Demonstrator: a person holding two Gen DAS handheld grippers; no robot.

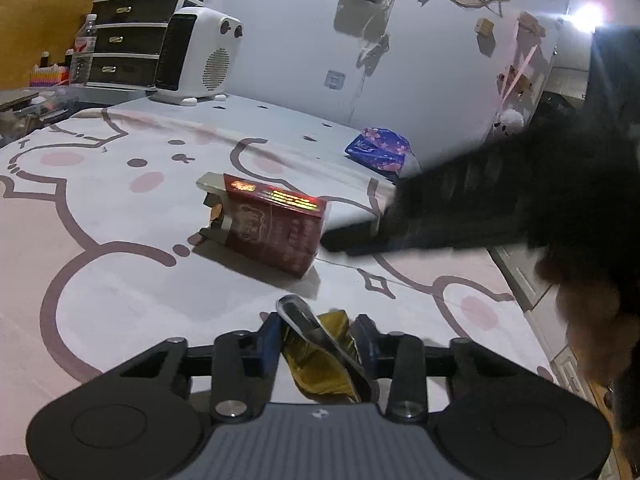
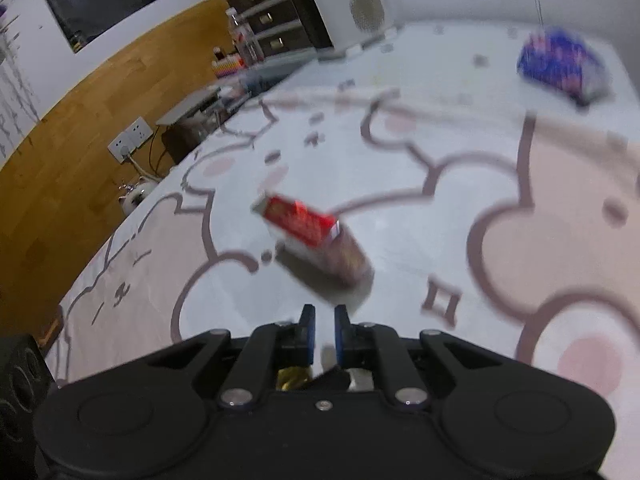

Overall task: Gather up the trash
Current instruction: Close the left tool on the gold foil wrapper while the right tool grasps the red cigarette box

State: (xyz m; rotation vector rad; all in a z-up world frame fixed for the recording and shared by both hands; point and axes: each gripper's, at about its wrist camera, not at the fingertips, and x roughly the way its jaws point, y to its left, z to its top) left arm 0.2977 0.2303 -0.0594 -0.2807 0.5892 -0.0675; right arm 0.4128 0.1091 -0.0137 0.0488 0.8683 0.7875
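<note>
Your left tool [image 1: 316, 340] is clamped on a crumpled gold and silver wrapper [image 1: 320, 360], which bulges loosely out between the blue fingers. Your right tool [image 2: 324, 320] holds nothing; its fingers stand a narrow gap apart, aimed at the red box [image 2: 312, 236] lying on its side on the bench [image 2: 400, 220] at about 12 o'clock from it. In the left view that box [image 1: 268, 232] sits just beyond the wrapper, with the right tool's dark finger reaching in from 3 o'clock, its tip right beside the box's end.

The gap looks too narrow for the box, so closing in now would likely shove it across the mat rather than grip it (the right view is blurred, suggesting a fast approach). The box's flap is open and could crush or snag. The wrapper may slip if your left grip eases. A blue packet [image 1: 378, 150] lies well off at 1 o'clock.
</note>
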